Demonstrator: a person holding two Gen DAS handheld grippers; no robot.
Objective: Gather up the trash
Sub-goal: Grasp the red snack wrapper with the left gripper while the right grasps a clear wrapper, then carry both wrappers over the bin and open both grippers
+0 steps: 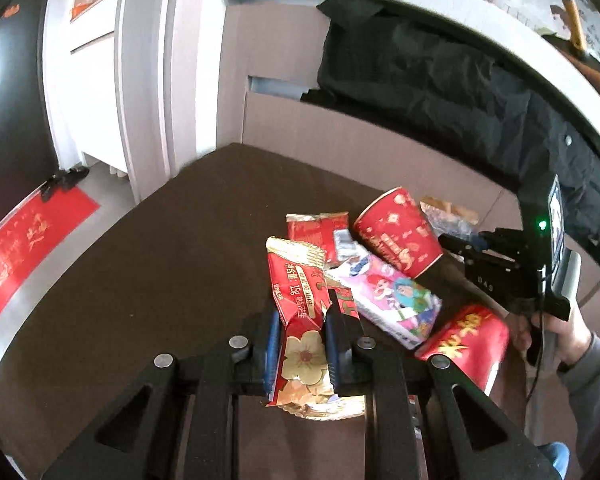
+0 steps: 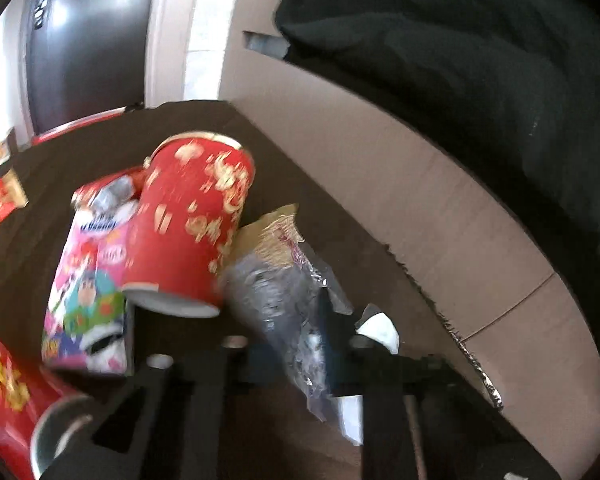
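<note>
A heap of trash lies on a dark brown table (image 1: 120, 280). My left gripper (image 1: 302, 320) is shut on a red snack wrapper with a gold flower (image 1: 300, 320). Beyond it lie another red wrapper (image 1: 312, 230), a pink cartoon carton (image 1: 396, 300), a red paper cup on its side (image 1: 400, 236) and a second red cup (image 1: 468, 340). My right gripper (image 2: 292, 320) is shut on a clear, silvery plastic wrapper (image 2: 276, 292), next to the tipped red cup (image 2: 192, 220) and the pink carton (image 2: 88, 292). The right wrist view is blurred. The right gripper also shows in the left wrist view (image 1: 452, 242).
A cardboard sheet (image 1: 340, 136) stands along the table's far edge, torn at the right (image 2: 460, 264). Black cloth (image 1: 440, 64) hangs behind it under a white counter. A red mat (image 1: 24, 252) lies on the floor at the left.
</note>
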